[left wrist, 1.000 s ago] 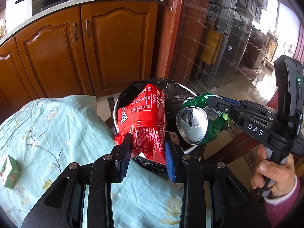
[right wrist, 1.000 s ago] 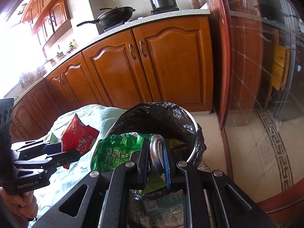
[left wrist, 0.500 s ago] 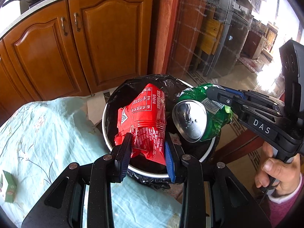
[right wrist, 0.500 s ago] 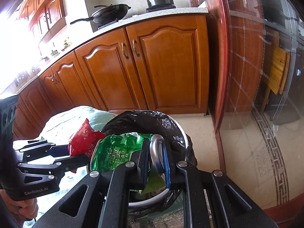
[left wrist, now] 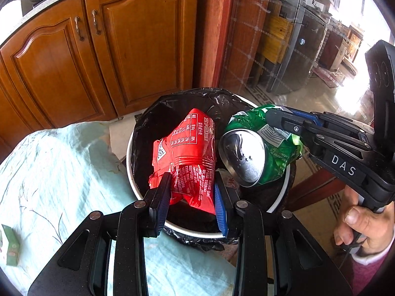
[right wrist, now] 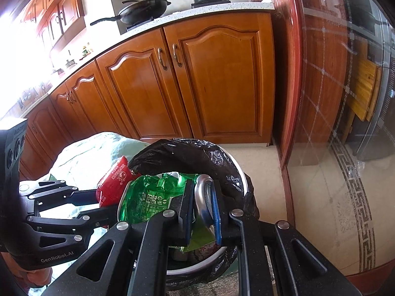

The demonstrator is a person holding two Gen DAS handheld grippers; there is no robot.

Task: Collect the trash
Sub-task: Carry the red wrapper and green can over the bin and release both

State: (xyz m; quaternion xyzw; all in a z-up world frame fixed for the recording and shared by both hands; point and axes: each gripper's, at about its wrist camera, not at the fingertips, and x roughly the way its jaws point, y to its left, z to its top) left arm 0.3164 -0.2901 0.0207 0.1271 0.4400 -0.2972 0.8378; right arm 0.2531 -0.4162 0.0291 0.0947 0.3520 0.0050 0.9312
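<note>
My left gripper [left wrist: 191,192] is shut on a red snack wrapper [left wrist: 190,153] and holds it over the open mouth of the trash bin [left wrist: 143,128], which is lined with a black bag. My right gripper [right wrist: 202,202] is shut on a crushed green can [right wrist: 148,197] and holds it above the bin's right side. The can [left wrist: 251,153] and right gripper also show in the left wrist view, beside the wrapper. The wrapper [right wrist: 113,180] shows in the right wrist view, left of the can.
A table with a pale blue floral cloth [left wrist: 56,167] lies left of the bin, with a small green carton [left wrist: 11,249] on it. Wooden cabinets [left wrist: 111,49] stand behind. A glass partition [right wrist: 345,98] is on the right. Tiled floor [right wrist: 266,172] surrounds the bin.
Both grippers have moved forward with their loads, from the table edge to over the bin's opening. Both stay shut.
</note>
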